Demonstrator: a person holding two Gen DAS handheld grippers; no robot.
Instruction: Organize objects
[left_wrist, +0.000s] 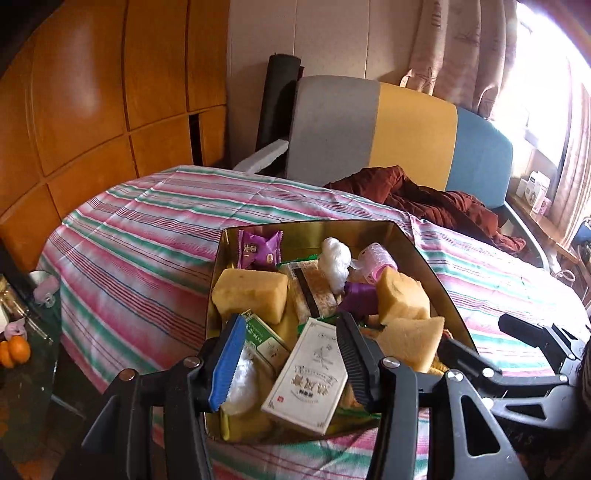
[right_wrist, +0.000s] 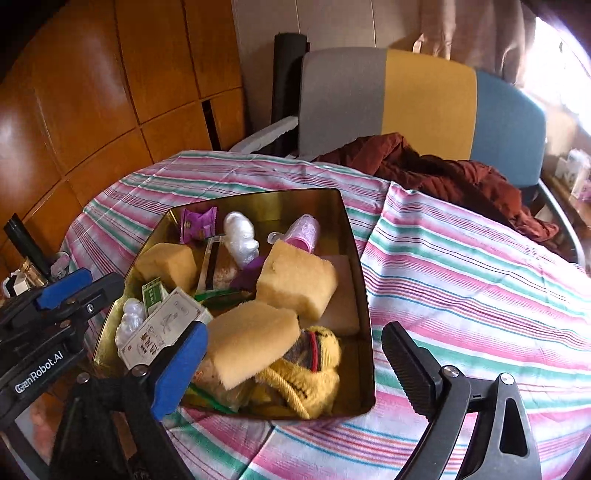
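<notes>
A gold metal tin (left_wrist: 436, 266) (right_wrist: 364, 280) sits on the striped cloth, full of yellow sponges (right_wrist: 297, 282), a white printed carton (left_wrist: 306, 384) (right_wrist: 166, 328), a purple candy wrapper (left_wrist: 258, 249), a white plastic wad (left_wrist: 334, 262), a pink cylinder (right_wrist: 304, 232) and a yellow knitted item (right_wrist: 306, 373). My left gripper (left_wrist: 291, 363) hangs open over the tin's near end, its fingers either side of the white carton, not pressing it. My right gripper (right_wrist: 291, 369) is open wide above the tin's near edge, empty. The left gripper (right_wrist: 64, 291) also shows at the left of the right wrist view.
The striped tablecloth (left_wrist: 147, 229) covers a round table. A dark red garment (right_wrist: 443, 173) lies at the far side, before a grey, yellow and blue chair back (left_wrist: 413, 133). Wooden panels (left_wrist: 92, 92) are on the left. Oranges (left_wrist: 14, 350) and clutter sit low left.
</notes>
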